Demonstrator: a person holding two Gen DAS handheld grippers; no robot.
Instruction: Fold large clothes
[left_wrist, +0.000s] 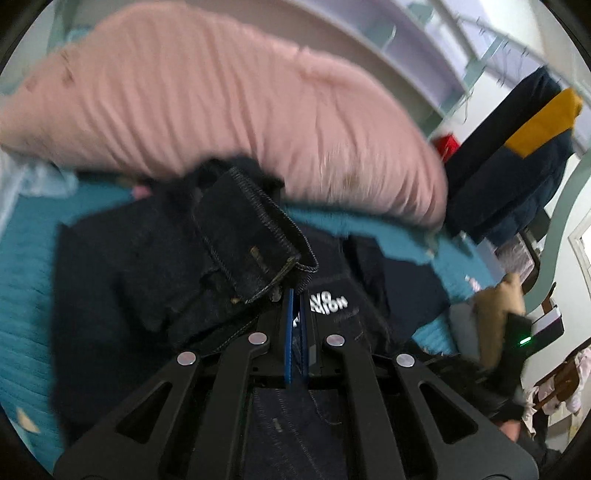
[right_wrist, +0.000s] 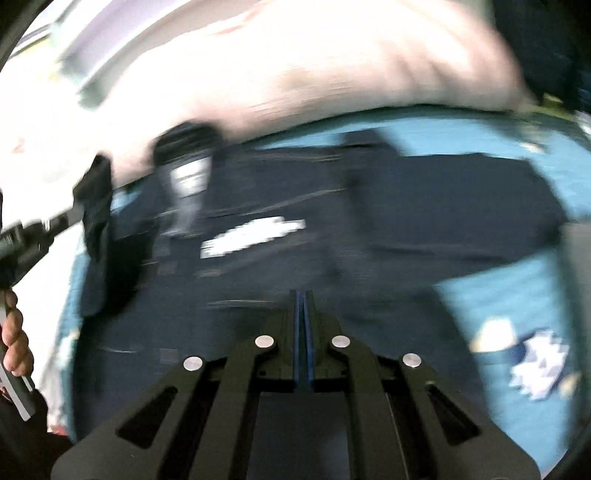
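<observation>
2 grippers worked over a bed whose teal cover (left_wrist: 26, 266) carried a big pink pillow (left_wrist: 221, 110) and, in front of it, the dark denim garment (right_wrist: 424, 206) spread across the cover. This looked like the fold-over step. The left gripper (left_wrist: 294, 295) had its jaws together on a raised denim hem (left_wrist: 258, 243), lifted above the rest of the cloth. The right gripper (right_wrist: 303, 295) hung low over the garment with its blue pads pressed together; blur hid whether any cloth lay between them. Next, the lifted edge likely needed carrying across and laying flat on the body, clear of the white label (right_wrist: 251, 236).
</observation>
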